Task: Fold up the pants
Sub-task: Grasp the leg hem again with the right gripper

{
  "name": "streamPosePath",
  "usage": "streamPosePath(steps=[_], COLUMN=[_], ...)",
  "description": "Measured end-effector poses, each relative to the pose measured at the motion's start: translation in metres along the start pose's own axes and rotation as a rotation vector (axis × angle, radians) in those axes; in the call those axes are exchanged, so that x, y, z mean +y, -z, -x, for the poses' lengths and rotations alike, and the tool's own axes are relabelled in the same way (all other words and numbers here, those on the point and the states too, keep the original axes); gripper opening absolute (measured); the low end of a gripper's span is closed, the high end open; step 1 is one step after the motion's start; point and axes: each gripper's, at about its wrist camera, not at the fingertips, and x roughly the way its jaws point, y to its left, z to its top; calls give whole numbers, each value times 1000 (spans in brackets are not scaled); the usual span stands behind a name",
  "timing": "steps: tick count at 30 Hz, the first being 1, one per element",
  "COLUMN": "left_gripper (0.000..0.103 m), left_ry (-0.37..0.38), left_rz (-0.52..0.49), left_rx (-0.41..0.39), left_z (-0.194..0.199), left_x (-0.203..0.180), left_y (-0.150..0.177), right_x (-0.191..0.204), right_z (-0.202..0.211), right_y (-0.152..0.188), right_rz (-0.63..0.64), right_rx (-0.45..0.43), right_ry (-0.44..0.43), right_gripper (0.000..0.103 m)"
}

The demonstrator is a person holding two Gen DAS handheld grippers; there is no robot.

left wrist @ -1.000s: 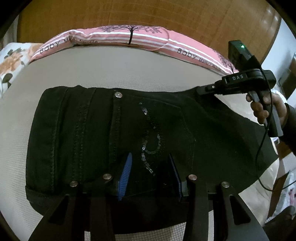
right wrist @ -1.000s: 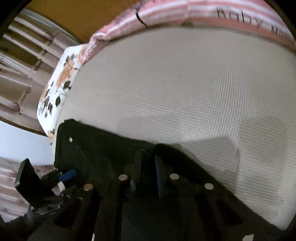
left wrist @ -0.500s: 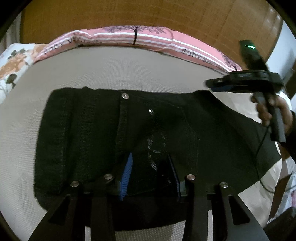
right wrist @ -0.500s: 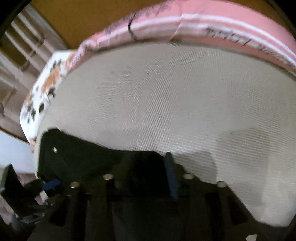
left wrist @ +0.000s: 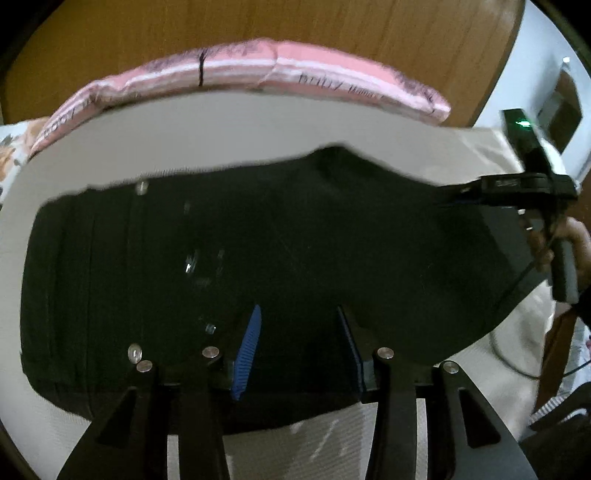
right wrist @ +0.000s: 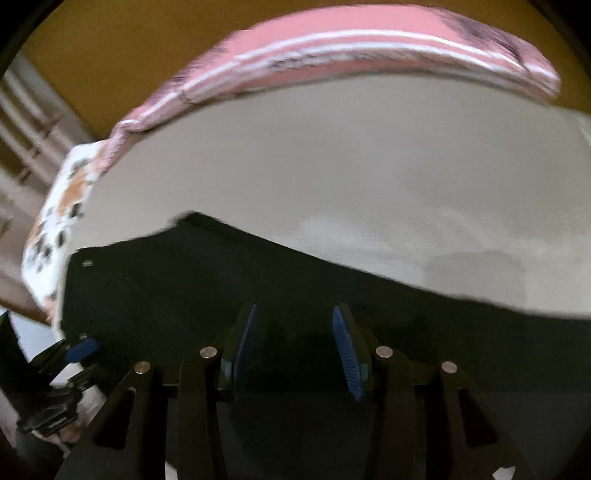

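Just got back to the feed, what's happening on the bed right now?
A person is folding black pants laid flat on a bed, a gripper in each hand. The right gripper has just been opening; its jaws now stand apart over the cloth, no fabric pinched. The left gripper also sits open over the pants. A pink pillow lies along the headboard.

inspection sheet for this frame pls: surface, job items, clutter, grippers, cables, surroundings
surface: beige bed cover, largely bare beyond the garment.
job's things: black pants spread flat, metal button at the far edge.
clutter: nothing seen.
grippers: left gripper open above the pants; right gripper open, jaws just opened, nothing pinched.
cables: black cable hanging from the right gripper's handle.
surroundings: pink striped pillow, floral pillow, wooden headboard.
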Motion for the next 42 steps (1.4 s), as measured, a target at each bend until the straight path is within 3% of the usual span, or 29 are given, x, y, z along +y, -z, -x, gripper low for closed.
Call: streamPosePath(steps=[6,13,21,25,35,42], left_gripper=[43,44,46,46,46,46], left_ry=[-18,-42,96,174,213,196], left_rz=[3,-8,-114,-145,-199,-196], left_rx=[2,-14,-31,12,86,123], left_z=[0,7,1,-20,-51,-64], left_x=[5,-15,-87,-126,-182,-187], left_y=[8,1,-24,-36,-42,-33], right_x=[-60,-126,-190,-217,-260,-278], right_z=[26,70,133,149,147,141], right_y=[26,90,175,212,237,228], right_rz=[-149,-305,-569,-718,-870,-900], right_rx=[-59,-96,-196,-243,-318,-395], right_ry=[64,136,87,20,-65,-82], right_gripper=[38,39,41,41,40,22])
